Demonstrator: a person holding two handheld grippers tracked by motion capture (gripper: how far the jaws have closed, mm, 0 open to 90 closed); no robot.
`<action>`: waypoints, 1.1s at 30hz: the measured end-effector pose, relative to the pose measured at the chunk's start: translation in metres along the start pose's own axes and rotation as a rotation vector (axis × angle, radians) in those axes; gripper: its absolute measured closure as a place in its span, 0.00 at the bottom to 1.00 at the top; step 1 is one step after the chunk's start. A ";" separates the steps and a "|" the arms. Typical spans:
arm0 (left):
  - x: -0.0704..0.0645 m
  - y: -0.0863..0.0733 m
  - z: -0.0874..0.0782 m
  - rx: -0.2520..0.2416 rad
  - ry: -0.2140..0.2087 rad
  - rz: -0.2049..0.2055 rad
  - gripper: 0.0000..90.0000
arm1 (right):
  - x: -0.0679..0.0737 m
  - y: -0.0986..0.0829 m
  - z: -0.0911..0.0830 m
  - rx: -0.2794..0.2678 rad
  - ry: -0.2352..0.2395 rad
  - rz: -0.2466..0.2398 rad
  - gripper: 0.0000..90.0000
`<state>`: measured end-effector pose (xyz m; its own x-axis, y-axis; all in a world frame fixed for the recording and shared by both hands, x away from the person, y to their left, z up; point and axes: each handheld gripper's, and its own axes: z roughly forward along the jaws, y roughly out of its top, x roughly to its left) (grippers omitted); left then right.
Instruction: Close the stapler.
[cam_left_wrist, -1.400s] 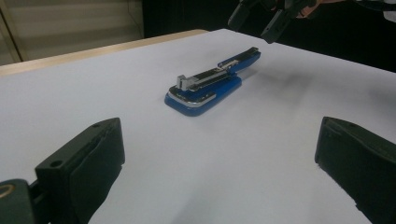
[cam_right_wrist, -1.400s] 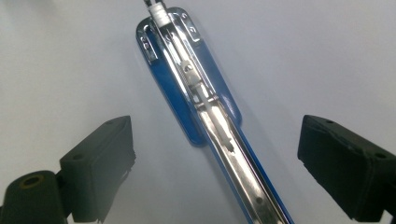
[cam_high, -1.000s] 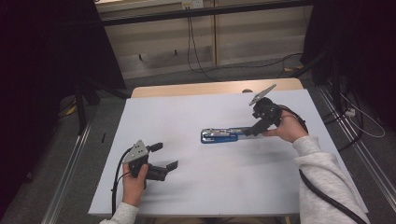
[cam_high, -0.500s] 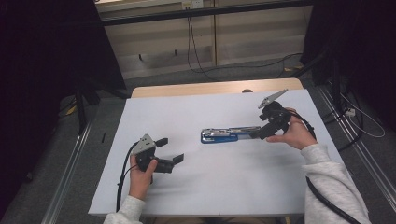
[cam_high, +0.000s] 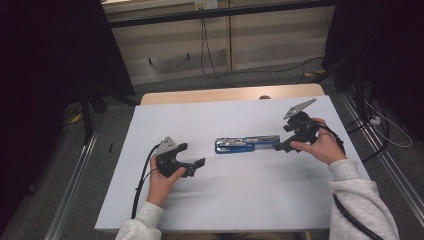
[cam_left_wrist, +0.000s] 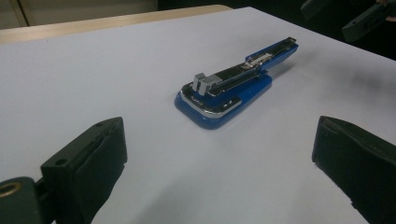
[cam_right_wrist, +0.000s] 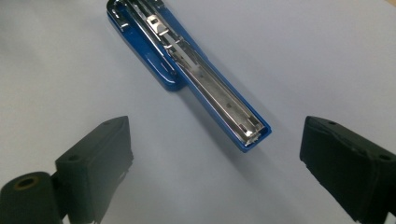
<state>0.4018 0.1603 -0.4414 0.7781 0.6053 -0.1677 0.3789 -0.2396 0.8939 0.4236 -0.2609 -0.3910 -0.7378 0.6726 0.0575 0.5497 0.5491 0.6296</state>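
Blue stapler (cam_right_wrist: 187, 65) lies just beyond right fingers (cam_right_wrist: 100, 163), seemingly untouched.

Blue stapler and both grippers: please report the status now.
Left gripper open, holds nothing. Right gripper open, at the far end of the blue metal stapler. Stapler lies opened flat on the white table. Nothing in the way.

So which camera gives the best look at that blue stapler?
The right gripper view: the stapler lies swung open, its metal channel plain. The left gripper view shows it lower, from one end; the high view shows it small.
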 end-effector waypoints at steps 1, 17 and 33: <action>0.001 0.000 0.002 0.002 0.000 -0.006 0.07 | 0.000 -0.001 0.000 0.005 -0.011 -0.004 0.16; 0.007 0.012 0.019 0.076 0.059 -0.015 0.51 | -0.001 -0.016 -0.003 0.004 -0.070 0.041 0.45; 0.004 0.015 0.050 0.184 0.061 -0.033 1.00 | -0.003 -0.028 -0.004 -0.016 -0.130 0.072 0.92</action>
<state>0.4355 0.1217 -0.4496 0.7343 0.6585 -0.1650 0.4929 -0.3501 0.7965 0.4086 -0.2800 -0.4054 -0.6391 0.7691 0.0023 0.5921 0.4901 0.6396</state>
